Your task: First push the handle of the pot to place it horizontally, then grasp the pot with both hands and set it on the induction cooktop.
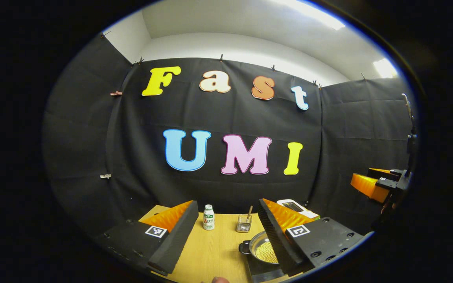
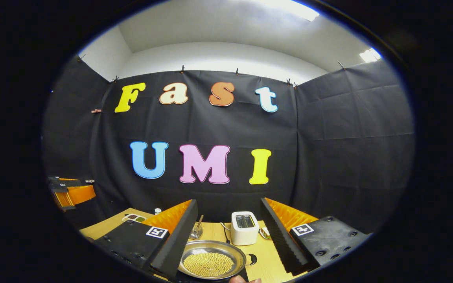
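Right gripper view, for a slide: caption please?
Open hand-held gripper above a steel pot of yellow beads, white toaster behind on the wooden table.

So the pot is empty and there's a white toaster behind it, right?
Not quite. The pot isn't empty: the right gripper view shows it holding a pile of small yellow beads. The white toaster does stand behind it.

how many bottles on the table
1: a small white bottle stands upright on the table, left of the wire holder. A cap in the right gripper view is likely the same; others may be hidden.
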`<move>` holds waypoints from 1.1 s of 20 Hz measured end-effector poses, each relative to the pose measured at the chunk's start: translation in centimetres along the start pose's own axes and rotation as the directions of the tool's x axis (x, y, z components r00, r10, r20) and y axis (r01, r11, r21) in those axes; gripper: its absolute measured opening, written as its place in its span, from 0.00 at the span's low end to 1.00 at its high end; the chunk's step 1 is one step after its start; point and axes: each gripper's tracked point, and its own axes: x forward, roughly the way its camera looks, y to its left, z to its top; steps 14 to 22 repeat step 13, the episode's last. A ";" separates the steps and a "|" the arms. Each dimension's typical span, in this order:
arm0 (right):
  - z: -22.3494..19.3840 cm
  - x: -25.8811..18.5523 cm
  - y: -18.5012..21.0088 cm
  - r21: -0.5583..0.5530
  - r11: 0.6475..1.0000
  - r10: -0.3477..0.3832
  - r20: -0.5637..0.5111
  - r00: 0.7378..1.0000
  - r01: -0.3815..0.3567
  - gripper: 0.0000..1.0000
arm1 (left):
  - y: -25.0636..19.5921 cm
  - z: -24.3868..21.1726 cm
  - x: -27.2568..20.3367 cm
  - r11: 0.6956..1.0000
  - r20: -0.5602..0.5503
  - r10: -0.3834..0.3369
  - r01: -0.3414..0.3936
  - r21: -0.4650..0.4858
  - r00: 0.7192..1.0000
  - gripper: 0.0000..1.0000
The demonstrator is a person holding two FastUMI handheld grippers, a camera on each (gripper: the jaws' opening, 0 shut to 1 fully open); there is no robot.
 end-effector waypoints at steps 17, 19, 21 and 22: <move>-0.6 -0.4 1.2 0.004 1.000 0.023 -0.036 0.999 -0.023 0.98 | -0.5 -0.3 0.2 1.000 -0.022 -0.023 0.024 0.020 0.999 0.95; -0.6 -0.4 1.2 0.004 1.000 0.023 -0.036 0.999 -0.023 0.98 | -0.5 -0.3 0.2 1.000 -0.022 -0.023 0.024 0.020 0.999 0.95; -0.6 -0.4 1.2 0.004 1.000 0.023 -0.036 0.999 -0.023 0.98 | -0.5 -0.3 0.2 1.000 -0.022 -0.023 0.024 0.020 0.999 0.95; -0.6 -0.4 1.2 0.004 1.000 0.023 -0.036 0.999 -0.023 0.98 | -0.5 -0.3 0.2 1.000 -0.022 -0.023 0.024 0.020 0.999 0.95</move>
